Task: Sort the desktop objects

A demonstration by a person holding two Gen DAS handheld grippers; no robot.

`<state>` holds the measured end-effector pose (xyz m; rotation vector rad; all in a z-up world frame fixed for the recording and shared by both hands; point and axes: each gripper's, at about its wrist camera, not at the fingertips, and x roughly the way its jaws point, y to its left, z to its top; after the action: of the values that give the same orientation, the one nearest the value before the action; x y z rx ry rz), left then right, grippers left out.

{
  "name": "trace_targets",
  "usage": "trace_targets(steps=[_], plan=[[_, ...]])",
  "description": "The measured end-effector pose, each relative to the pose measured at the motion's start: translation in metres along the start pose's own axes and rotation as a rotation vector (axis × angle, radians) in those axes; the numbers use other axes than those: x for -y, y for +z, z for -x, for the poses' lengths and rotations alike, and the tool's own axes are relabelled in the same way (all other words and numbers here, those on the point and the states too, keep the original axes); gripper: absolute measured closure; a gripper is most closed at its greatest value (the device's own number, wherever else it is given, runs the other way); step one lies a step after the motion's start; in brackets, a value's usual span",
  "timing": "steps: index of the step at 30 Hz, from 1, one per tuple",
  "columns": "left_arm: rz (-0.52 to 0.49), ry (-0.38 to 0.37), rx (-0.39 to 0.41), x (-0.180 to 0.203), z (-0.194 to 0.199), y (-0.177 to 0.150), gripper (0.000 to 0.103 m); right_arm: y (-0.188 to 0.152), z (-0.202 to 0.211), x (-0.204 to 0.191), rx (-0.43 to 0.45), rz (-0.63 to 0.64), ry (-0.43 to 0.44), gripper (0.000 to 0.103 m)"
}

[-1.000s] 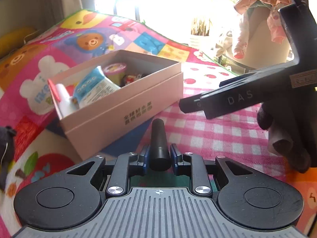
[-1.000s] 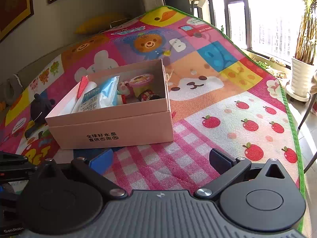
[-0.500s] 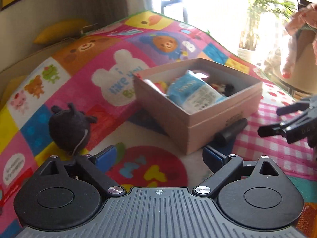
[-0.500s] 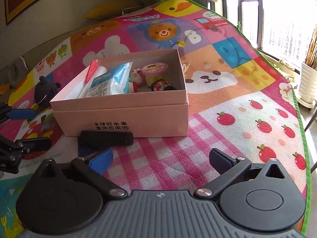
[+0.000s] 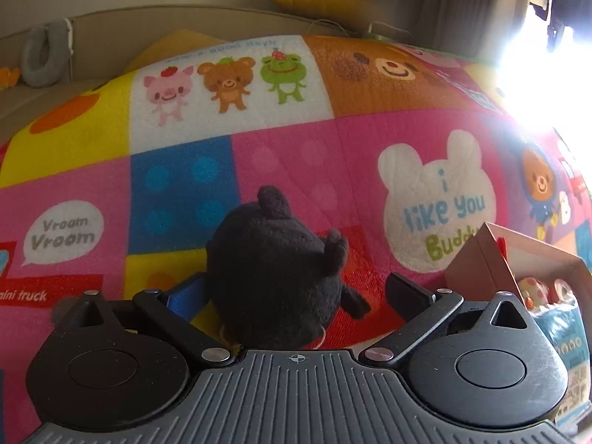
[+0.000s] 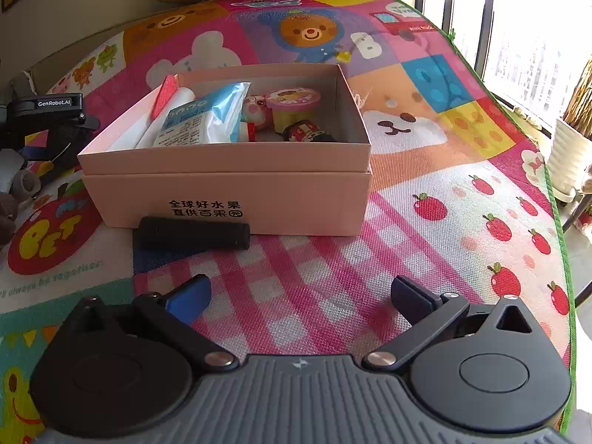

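Both grippers tilt downward: left gripper [image 5: 294, 288], jaws opening, straddles the black plush toy [image 5: 275, 273]; right gripper [image 6: 298, 298], jaws released, faces the black cylinder [image 6: 192, 233], lying crosswise along the pink box [image 6: 229, 192].

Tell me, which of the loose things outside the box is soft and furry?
The black plush toy between the left gripper's opening jaws; the black cylinder beside the box looks smooth.

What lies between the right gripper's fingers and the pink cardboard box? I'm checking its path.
In the right wrist view, a black cylindrical handle lies on the mat against the pink cardboard box; otherwise bare checked mat.
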<state>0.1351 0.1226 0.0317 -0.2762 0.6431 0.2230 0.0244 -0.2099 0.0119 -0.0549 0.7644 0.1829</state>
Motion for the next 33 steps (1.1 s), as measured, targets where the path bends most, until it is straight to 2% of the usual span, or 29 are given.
trace_targets(steps=[3, 4, 5, 8, 12, 14, 17, 21, 23, 25, 28, 29, 32, 33], plan=[[-0.031, 0.051, -0.01, 0.008, -0.012, 0.004, 0.002, -0.001, 0.0, -0.001, 0.001, 0.0, 0.0, 0.0], [-0.048, 0.069, -0.009, 0.011, -0.014, 0.004, 0.012, 0.0, 0.0, 0.0, 0.001, 0.0, 0.0, 0.0], [-0.073, 0.093, -0.009, 0.013, -0.015, 0.003, 0.031, 0.0, 0.0, 0.0, 0.001, 0.0, 0.0, 0.0], [-0.163, 0.088, 0.004, 0.016, -0.009, -0.002, 0.031, 0.0, 0.0, 0.0, 0.001, 0.0, 0.0, 0.0], [-0.3, 0.073, 0.036, 0.018, 0.028, -0.017, 0.031, 0.0, 0.0, 0.001, 0.0, 0.0, 0.001, 0.0], [-0.405, 0.043, 0.071, 0.02, 0.059, -0.027, 0.031, 0.0, 0.0, 0.001, -0.002, 0.001, 0.008, 0.0], [-0.637, 0.029, 0.134, 0.03, 0.111, -0.053, 0.03, 0.002, 0.004, 0.006, -0.007, 0.0, 0.042, 0.0], [-0.93, 0.017, 0.143, 0.049, 0.157, -0.098, 0.03, 0.001, 0.031, 0.013, 0.027, -0.052, 0.134, 0.0], [-1.062, -0.014, 0.141, 0.061, 0.173, -0.127, 0.03, 0.0, 0.05, 0.013, 0.077, -0.07, 0.192, 0.0], [-1.147, -0.087, 0.131, 0.073, 0.183, -0.154, 0.029, 0.0, 0.07, 0.011, 0.143, -0.074, 0.228, 0.0], [-1.162, -0.227, 0.103, 0.091, 0.194, -0.182, 0.026, 0.007, 0.092, 0.002, 0.198, -0.043, 0.232, 0.0], [-1.155, -0.271, 0.107, 0.097, 0.197, -0.191, 0.02, 0.009, 0.096, -0.001, 0.206, -0.033, 0.232, 0.0], [-1.137, -0.367, 0.161, 0.111, 0.207, -0.208, 0.009, 0.012, 0.101, -0.009, 0.214, -0.002, 0.239, 0.0], [-1.117, -0.404, 0.164, 0.113, 0.21, -0.208, 0.009, 0.012, 0.102, -0.012, 0.213, 0.006, 0.242, 0.0]])
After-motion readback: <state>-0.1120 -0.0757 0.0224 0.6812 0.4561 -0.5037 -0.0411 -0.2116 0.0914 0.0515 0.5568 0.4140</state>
